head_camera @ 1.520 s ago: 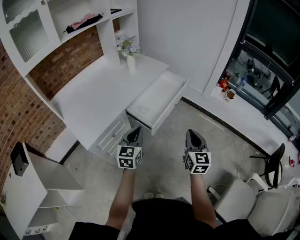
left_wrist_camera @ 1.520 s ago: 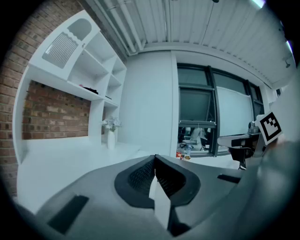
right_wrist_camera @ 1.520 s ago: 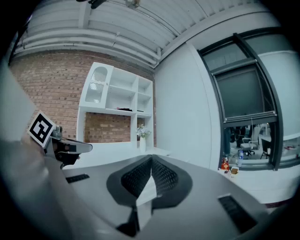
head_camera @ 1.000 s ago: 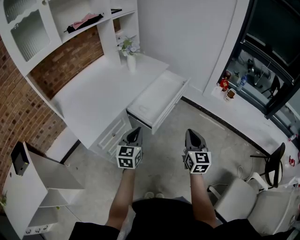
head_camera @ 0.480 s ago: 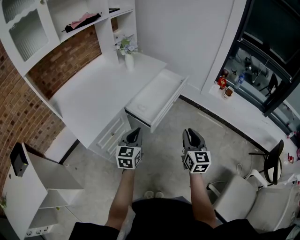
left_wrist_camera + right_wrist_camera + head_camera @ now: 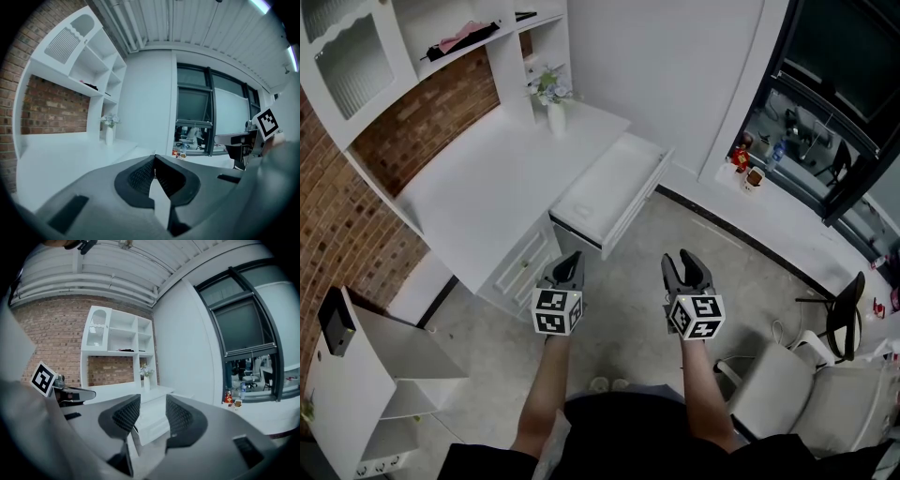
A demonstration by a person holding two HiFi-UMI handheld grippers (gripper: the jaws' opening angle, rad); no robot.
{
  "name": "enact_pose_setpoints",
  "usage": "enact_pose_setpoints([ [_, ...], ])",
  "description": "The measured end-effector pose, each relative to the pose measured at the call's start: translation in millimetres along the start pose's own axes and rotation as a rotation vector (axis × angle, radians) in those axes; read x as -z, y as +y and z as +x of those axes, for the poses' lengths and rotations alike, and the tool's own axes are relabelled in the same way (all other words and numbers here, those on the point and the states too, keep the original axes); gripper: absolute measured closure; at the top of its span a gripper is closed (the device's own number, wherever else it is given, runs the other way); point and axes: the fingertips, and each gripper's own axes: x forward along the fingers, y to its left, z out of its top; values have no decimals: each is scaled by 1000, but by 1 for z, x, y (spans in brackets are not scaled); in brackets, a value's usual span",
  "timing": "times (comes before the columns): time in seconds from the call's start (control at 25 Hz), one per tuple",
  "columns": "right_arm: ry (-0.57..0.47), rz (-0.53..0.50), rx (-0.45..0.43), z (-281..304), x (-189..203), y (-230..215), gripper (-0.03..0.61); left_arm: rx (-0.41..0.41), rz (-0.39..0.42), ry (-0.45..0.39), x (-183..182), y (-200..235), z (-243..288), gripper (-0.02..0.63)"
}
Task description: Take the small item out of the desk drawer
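Two grippers hang near the pulled-out drawer (image 6: 614,192) of the white desk (image 6: 478,187). The left gripper (image 6: 569,265) is clenched on nothing. The right gripper (image 6: 687,267) is opening, with nothing between its jaws.

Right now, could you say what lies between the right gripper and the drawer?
Head view: only bare grey floor between open white drawer and right gripper, fingers opening, empty.

The right hand-held gripper (image 6: 685,263) had its jaws together a second ago; now they are opening, with nothing between them. In the head view the drawer (image 6: 614,190) has drifted slightly up and left.
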Motion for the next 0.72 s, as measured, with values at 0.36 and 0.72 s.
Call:
enact_pose_setpoints([
  [0.36,16,-11,58,-16,11,7,428,28,-18,-5,13,7,-11,604],
  [0.72,18,-16,94,-16,11,-2,428,56,-28,-11,11,9,5,604],
])
